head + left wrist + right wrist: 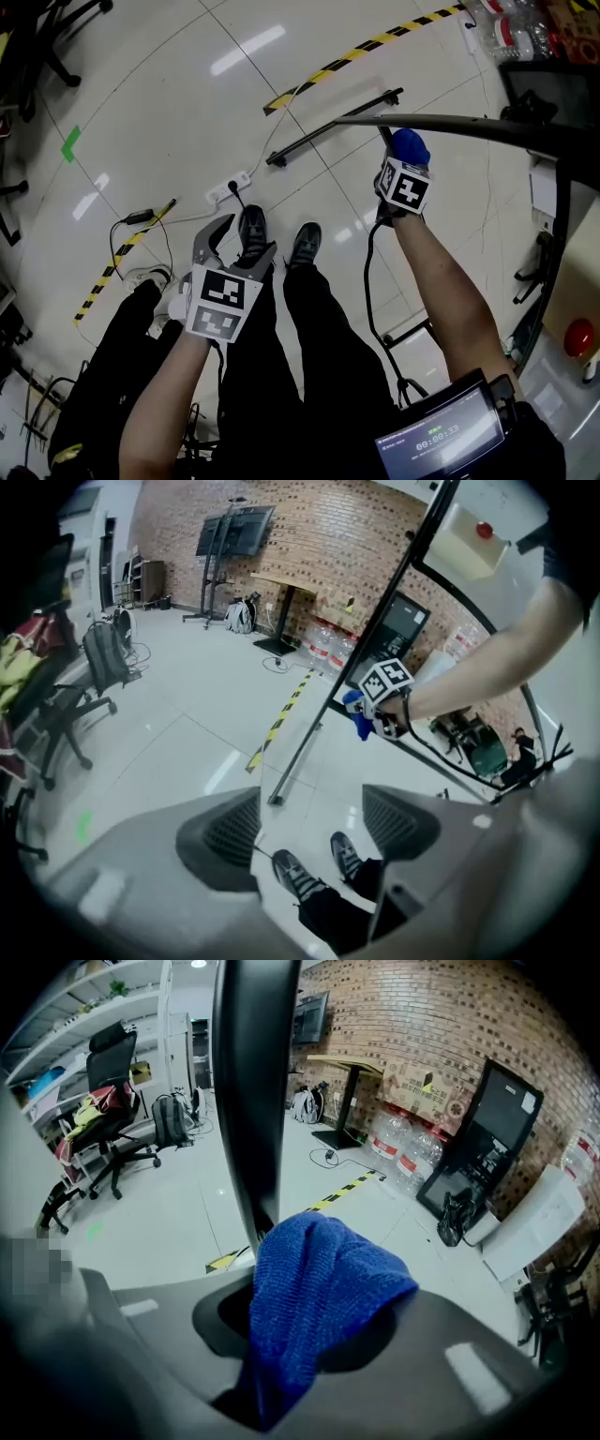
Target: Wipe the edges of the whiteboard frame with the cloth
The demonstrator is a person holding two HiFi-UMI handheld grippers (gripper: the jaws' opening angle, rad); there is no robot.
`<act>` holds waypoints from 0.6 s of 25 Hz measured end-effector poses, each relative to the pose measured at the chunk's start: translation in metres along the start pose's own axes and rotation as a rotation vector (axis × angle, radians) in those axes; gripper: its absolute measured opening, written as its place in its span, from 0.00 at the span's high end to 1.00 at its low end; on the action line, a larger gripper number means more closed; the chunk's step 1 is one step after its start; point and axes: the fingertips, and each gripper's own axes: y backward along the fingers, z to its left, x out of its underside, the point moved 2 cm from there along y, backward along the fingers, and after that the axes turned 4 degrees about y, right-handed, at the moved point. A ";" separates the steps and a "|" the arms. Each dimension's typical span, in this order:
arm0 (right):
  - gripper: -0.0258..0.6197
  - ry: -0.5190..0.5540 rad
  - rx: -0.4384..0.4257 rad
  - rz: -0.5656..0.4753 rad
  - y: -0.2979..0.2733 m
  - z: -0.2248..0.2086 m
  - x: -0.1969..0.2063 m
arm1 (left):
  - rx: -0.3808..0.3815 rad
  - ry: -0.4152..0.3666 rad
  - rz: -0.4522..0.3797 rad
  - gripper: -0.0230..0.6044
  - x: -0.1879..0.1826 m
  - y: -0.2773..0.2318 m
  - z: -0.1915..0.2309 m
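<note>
The whiteboard frame's dark top edge (469,123) curves across the upper right of the head view. My right gripper (403,161) is shut on a bunched blue cloth (411,143), and the cloth rests against that edge near its left end. In the right gripper view the cloth (314,1307) fills the gap between the jaws, with the dark frame bar (246,1072) rising just behind it. My left gripper (239,240) hangs open and empty at the lower left, away from the board and above the person's shoes (305,242). From the left gripper view the cloth (359,720) shows in the distance.
The board's stand foot (328,129) lies on the glossy tiled floor. Yellow-black tape (366,45) and a power strip with cables (228,190) are nearby. Water bottles (511,28) stand at the top right. Office chairs (89,682) are off to the left.
</note>
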 end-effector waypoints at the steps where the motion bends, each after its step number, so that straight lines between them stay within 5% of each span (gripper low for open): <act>1: 0.78 0.000 -0.003 -0.001 -0.001 0.003 -0.004 | -0.006 0.004 0.000 0.42 0.000 0.002 0.005; 10: 0.78 0.007 -0.094 -0.026 0.000 0.045 -0.023 | -0.003 -0.003 -0.019 0.42 -0.007 -0.001 0.015; 15: 0.81 0.048 -0.466 -0.059 0.026 0.111 -0.025 | 0.022 -0.194 -0.025 0.42 -0.024 -0.021 0.004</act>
